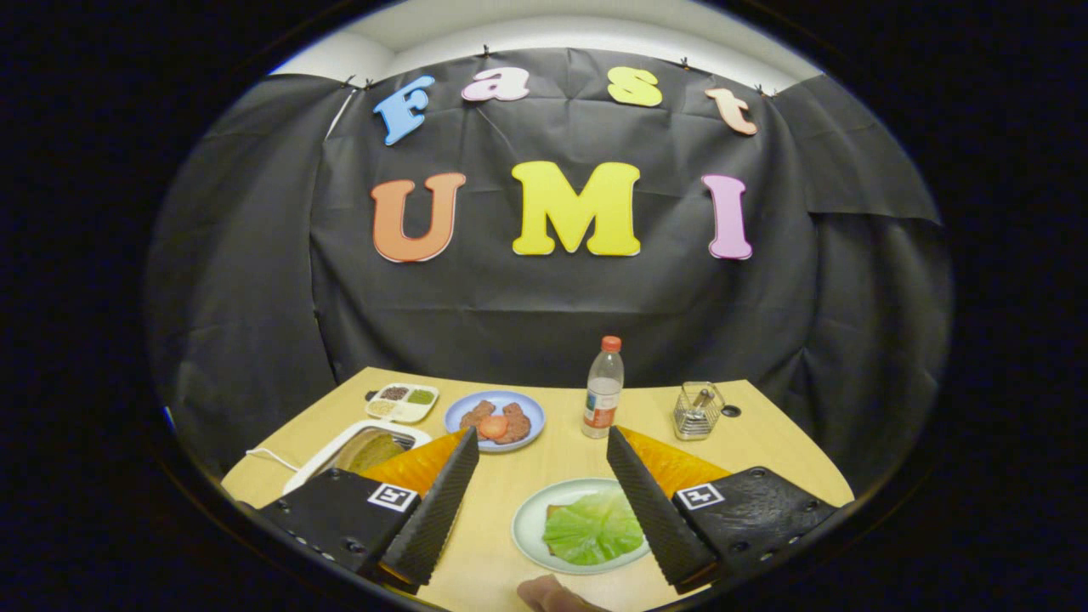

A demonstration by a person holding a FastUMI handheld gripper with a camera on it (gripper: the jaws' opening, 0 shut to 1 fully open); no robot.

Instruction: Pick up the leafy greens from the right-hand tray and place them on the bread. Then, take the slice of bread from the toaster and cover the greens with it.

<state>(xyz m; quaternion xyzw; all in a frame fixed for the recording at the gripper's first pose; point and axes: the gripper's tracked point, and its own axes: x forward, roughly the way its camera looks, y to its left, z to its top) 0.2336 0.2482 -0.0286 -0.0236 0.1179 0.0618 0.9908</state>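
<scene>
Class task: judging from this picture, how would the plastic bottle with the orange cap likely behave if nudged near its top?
The bottle stands tall and narrow, so it would probably tip. It looks partly filled, hence fairly light. Once down, its round body may roll. The gripper, jaws open, is well short of it.

Green leafy greens [593, 529] lie on a pale green plate [529, 517]; the blue plate [495, 420] holds brown patties; the table [552, 459] is light yellow.

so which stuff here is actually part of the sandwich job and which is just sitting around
Job:
leafy greens lying on the bread, on the pale plate
toaster with a slice
gripper, fingers open, holding nothing

Lying about:
blue plate of food
bottle
divided dish
wire holder
</scene>
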